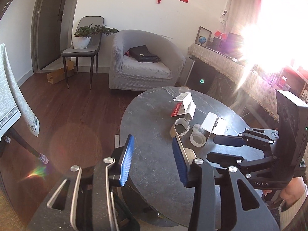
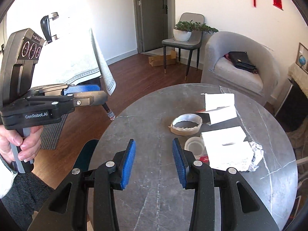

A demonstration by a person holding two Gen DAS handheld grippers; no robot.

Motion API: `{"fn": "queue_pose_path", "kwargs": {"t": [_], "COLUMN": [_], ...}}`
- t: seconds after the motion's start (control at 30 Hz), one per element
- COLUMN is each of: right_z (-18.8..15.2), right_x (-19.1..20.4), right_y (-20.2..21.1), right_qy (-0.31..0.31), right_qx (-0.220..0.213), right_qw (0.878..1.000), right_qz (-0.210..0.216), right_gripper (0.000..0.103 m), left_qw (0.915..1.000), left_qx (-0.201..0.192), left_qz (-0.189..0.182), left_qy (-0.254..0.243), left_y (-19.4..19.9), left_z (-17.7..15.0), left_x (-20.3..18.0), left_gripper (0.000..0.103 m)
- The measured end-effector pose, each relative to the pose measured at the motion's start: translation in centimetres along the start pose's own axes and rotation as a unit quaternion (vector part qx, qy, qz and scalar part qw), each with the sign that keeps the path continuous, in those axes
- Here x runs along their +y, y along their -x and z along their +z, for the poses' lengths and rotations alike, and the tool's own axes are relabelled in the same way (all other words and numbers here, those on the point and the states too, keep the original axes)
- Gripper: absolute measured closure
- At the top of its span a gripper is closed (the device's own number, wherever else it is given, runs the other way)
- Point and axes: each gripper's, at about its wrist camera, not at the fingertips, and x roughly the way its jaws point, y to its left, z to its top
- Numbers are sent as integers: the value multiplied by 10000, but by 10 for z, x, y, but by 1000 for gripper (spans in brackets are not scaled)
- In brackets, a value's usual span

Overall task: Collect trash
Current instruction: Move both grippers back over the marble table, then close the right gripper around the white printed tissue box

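Two grippers, both empty: left gripper (image 1: 152,159) and right gripper (image 2: 154,162) hold jaws spread. Trash sits mid-table (image 2: 154,202): tape ring (image 2: 186,124), small cup (image 2: 194,146), folded cartons (image 2: 221,105), crumpled paper (image 2: 256,156). We approach tape ring first, straddle rim, close gently.

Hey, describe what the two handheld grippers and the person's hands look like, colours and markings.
Both grippers are matte black with silver pivot bolts and ridged blue pads on the fingers. The left gripper carries white "GenRobot.AI" lettering, a grey-striped handle and a black camera block with three round rings. The right gripper shows the same ringed block. The left hand is bare, with a dark fleecy sleeve over a white cuff.
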Motion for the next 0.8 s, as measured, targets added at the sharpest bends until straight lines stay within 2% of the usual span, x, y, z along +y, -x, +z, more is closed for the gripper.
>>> {"fn": "queue_pose_path", "kwargs": {"t": [0.1,0.3,0.4,0.6,0.8], "right_z": [-1,-6,-6,-6,-6], "right_x": [-11,-40,-48,-63,-87], "right_y": [8,13,11,14,4], "right_qy": [13,-182,-172,-155,-293], "right_qx": [-144,-305,-245,-289,-172], "right_qw": [9998,9992,9992,9987,9983], "right_qz": [-116,-178,-263,-389,-464], "right_gripper": [47,27,25,14,11], "left_qw": [9998,9990,9985,9974,9963], "left_qx": [110,296,340,460,529], "left_qz": [-5,-174,-238,-292,-367], "left_qy": [-141,-269,-355,-467,-577], "left_y": [-11,-29,-37,-51,-56], "left_z": [-2,-2,-2,-2,-1], "left_x": [-9,-21,-29,-39,-40], "left_gripper": [53,46,42,36,33]}}
